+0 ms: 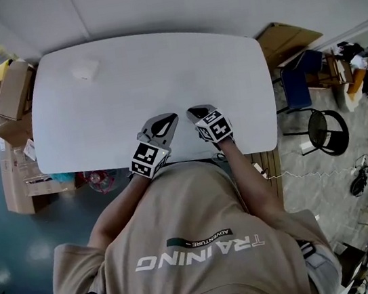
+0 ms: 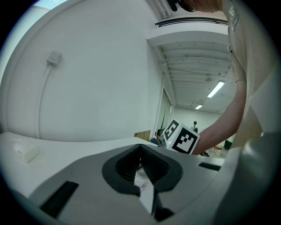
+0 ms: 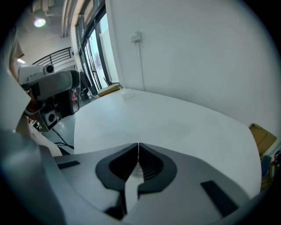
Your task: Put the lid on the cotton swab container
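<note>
Both claws are closed on nothing. The left claw (image 1: 166,120) and right claw (image 1: 197,112) sit side by side at the 6 o'clock edge of the tabletop (image 1: 160,78). Well apart, toward 10 o'clock, lies a small white container (image 1: 85,70), likely the cotton swab one; it is too small to tell whether it is covered. It looks like light, stiff, slippery plastic, so pinch opposite side walls gently.
</note>
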Motion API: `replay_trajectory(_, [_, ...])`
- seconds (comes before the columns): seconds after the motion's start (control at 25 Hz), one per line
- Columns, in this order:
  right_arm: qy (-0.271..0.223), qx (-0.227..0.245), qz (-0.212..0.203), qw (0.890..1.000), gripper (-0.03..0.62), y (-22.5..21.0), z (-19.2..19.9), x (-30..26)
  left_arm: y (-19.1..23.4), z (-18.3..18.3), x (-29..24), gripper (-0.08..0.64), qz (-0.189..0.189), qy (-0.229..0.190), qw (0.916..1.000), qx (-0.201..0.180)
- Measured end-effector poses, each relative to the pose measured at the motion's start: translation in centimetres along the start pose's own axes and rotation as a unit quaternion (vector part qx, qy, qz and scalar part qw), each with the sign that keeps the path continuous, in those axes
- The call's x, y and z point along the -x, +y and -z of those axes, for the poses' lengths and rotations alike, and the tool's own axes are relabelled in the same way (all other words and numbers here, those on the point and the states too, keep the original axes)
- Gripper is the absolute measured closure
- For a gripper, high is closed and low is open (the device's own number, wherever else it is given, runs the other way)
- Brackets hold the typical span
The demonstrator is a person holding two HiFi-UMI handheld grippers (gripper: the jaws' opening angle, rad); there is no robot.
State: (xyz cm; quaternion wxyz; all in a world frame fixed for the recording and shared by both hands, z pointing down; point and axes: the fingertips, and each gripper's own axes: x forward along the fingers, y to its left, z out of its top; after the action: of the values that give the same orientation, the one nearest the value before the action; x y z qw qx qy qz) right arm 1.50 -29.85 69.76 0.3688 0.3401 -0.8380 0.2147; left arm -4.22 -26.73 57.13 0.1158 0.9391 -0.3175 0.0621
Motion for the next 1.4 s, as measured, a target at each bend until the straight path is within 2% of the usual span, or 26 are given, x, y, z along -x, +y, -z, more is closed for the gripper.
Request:
replay_trajectory(0.28, [0.069, 0.029, 0.005, 0.997, 0.571, 0.2, -0.1, -0.2, -0.2, -0.3, 0.2, 0.548, -0.004, -0.006, 1.0, 0.005])
replay_trajectory(0.52, [0.064, 0.028, 0.02, 0.997, 0.571, 0.1, 0.0, -0.2, 0.0, -0.2, 0.7, 0.548, -0.016, -0.011, 0.9997, 0.012])
replay_trajectory(0.72, [0.054, 0.013, 0.015, 0.998, 0.571, 0.3, -0.3, -0.7, 0.2, -0.2, 1.5, 0.548, -0.02, -0.01, 0.9997, 0.01])
replay_trajectory(0.84, [0.026, 0.024, 0.009, 0.999, 0.571, 0.2, -0.3, -0.2, 0.1, -0.7, 1.6, 0.548, -0.029, -0.012, 0.9995, 0.009])
replay_trajectory(0.92, [-0.011, 0.032, 0.008, 0.999, 0.571, 0.4, -0.7, 0.6, 0.3, -1.5, 1.9, 0.548, -0.036, -0.019, 0.9992, 0.005])
replay_trajectory(1.12, [-0.085, 0.013, -0.006, 0.996, 0.571, 1.8, -1.6, 3.6, 1.3, -3.6, 3.4, 0.548, -0.06, -0.037, 0.9975, 0.0])
replay_trajectory(1.24, [-0.134, 0.016, -0.027, 0.99, 0.571, 3.1, -3.0, 6.3, 1.7, -5.1, 3.9, 0.548, -0.069, -0.048, 0.9964, -0.004])
replay_trajectory(1.4, [-0.212, 0.048, -0.015, 0.976, 0.571, 4.7, -6.1, 10.8, 1.8, -6.4, 4.7, 0.548, -0.073, -0.057, 0.9956, -0.009])
